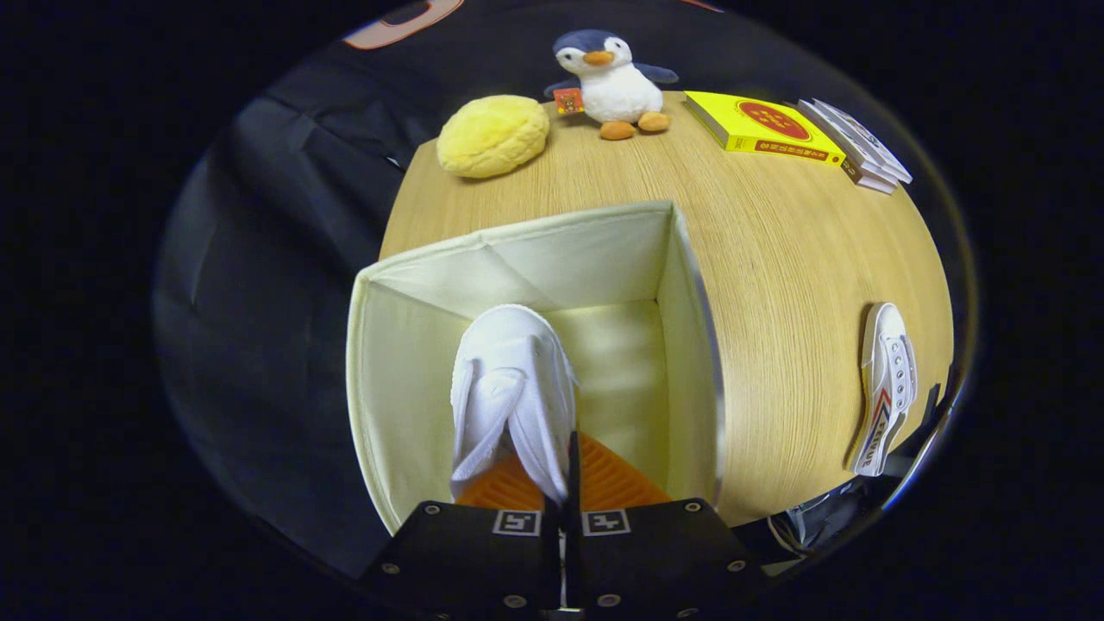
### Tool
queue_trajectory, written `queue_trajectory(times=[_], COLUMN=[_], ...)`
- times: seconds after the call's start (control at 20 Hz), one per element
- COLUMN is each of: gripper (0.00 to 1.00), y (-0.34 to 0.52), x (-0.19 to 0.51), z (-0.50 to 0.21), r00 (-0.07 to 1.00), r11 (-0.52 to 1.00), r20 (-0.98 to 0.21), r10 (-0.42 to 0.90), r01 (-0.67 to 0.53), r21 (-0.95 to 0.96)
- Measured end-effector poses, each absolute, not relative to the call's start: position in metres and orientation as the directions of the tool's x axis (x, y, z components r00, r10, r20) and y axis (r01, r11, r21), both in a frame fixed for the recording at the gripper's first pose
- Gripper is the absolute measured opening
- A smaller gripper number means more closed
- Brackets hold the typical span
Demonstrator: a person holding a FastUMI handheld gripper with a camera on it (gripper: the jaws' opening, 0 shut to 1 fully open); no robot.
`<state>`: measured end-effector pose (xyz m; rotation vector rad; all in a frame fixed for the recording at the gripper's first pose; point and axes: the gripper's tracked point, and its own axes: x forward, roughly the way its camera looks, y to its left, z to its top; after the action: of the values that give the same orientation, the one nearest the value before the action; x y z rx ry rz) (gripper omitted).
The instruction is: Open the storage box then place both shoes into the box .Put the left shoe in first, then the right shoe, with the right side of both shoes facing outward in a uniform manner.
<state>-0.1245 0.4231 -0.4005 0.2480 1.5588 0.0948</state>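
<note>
Storage box (pixel 681 345) stands open. Your hand-held gripper (pixel 569 483) is clamped on the first shoe (pixel 509 388), held inside the box, not released. Second shoe (pixel 884 388) remains on the worktop (pixel 776 259), beside the box.

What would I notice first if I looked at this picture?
Probably the white shoe pinched in the hand-held gripper, hanging over the open cream storage box. Next, the toy penguin standing at the table's far edge beside a yellow cushion. Another shoe lies on the table outside the box.
</note>
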Motion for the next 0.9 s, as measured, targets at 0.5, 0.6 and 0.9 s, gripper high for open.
queue_trajectory(times=[0.5,0.6,0.9], gripper=[0.03,0.04,0.37], y=[0.457,0.463,0.475], x=[-0.141,-0.149,-0.158], z=[-0.445,-0.443,-0.417], r00=[-0.05,-0.076,-0.13], r11=[0.969,0.967,0.918], r20=[-0.982,-0.972,-0.912], r10=[0.181,0.223,0.389], r01=[0.182,0.143,0.137], r21=[0.17,0.211,0.372])
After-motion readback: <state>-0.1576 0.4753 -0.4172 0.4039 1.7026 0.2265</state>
